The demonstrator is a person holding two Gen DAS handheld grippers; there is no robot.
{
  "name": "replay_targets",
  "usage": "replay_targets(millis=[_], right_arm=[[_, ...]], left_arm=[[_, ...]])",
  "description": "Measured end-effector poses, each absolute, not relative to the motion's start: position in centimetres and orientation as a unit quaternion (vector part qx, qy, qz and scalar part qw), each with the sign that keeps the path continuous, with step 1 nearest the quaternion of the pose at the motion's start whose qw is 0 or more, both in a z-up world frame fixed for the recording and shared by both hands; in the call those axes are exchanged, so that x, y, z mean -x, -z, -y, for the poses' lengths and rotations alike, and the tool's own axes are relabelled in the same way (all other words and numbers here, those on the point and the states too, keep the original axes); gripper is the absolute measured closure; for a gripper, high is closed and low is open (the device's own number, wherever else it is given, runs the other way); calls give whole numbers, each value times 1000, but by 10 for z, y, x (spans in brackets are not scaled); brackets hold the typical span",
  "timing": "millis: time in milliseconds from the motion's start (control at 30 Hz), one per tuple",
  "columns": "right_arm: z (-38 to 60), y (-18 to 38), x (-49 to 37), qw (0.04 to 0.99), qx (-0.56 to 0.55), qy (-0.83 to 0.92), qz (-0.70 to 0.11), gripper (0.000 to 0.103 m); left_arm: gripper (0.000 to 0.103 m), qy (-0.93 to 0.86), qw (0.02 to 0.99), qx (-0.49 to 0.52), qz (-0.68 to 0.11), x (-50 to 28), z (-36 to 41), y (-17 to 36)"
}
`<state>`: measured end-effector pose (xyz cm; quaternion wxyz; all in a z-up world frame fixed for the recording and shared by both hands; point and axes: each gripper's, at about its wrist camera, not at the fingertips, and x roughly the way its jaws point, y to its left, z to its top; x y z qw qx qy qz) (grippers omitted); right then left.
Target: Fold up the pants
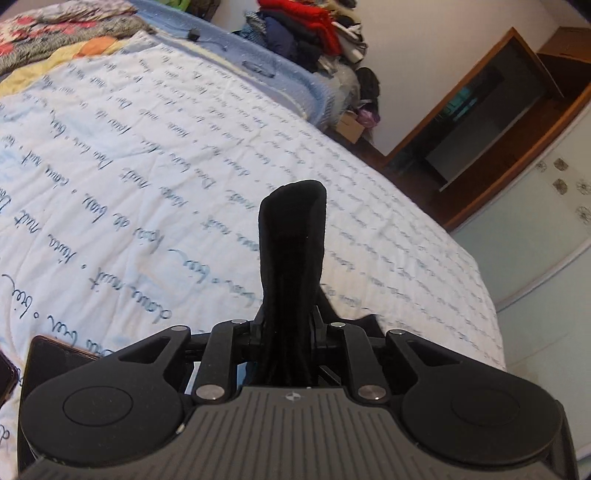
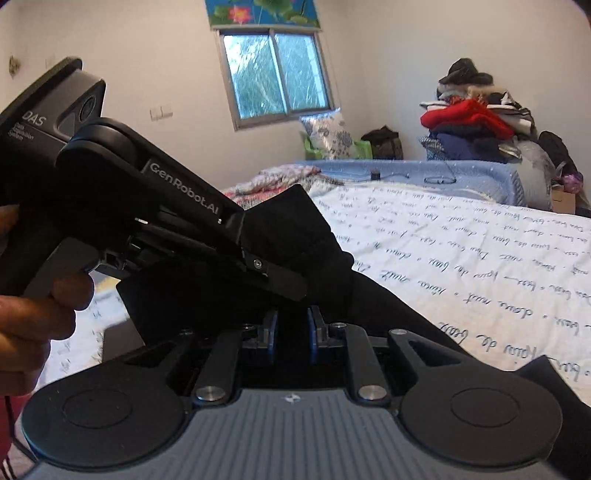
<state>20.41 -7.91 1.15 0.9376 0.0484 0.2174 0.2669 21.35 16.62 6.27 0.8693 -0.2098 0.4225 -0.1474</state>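
The black pants (image 1: 291, 243) are bunched in my left gripper (image 1: 290, 325), which is shut on them; a folded band of cloth stands up past the hidden fingertips, above the bed. In the right wrist view the pants (image 2: 295, 236) hang between both grippers. The left gripper (image 2: 288, 284) crosses from the left, shut on the cloth, held by a hand. My right gripper (image 2: 291, 325) sits just below it, its blue-padded fingers (image 2: 271, 328) close together with black cloth over their tips; whether they pinch it is hidden.
The bed carries a white quilt with blue script (image 1: 147, 166), a blue blanket (image 1: 258, 70) at its far end and a floral blanket (image 1: 55, 33). A clothes pile (image 2: 476, 122) stands beyond. A wooden cabinet (image 1: 498, 122) is right of the bed. A phone (image 1: 48, 354) lies near.
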Motion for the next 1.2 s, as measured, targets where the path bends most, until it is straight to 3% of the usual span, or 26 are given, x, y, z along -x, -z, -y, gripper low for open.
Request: replay_targets(millis=[233,467,1033,1200], right_arm=[[146,-49,-152,956,-81,-237,-150,87],[227,-57,-103,966,-130,-183,-128,87],[358,18,-66,940,-261,-71,-208,87],[376,42,-60,922,-307,-56,-231,87]], left_arm=[[85,199,889,153,-382,-169,-85,-122],[83,238,883,139,-379,-139,13,-128],[82,203,878,46,-431,-105,204,-22],[74,199,874,11,-443,-104,228,1]])
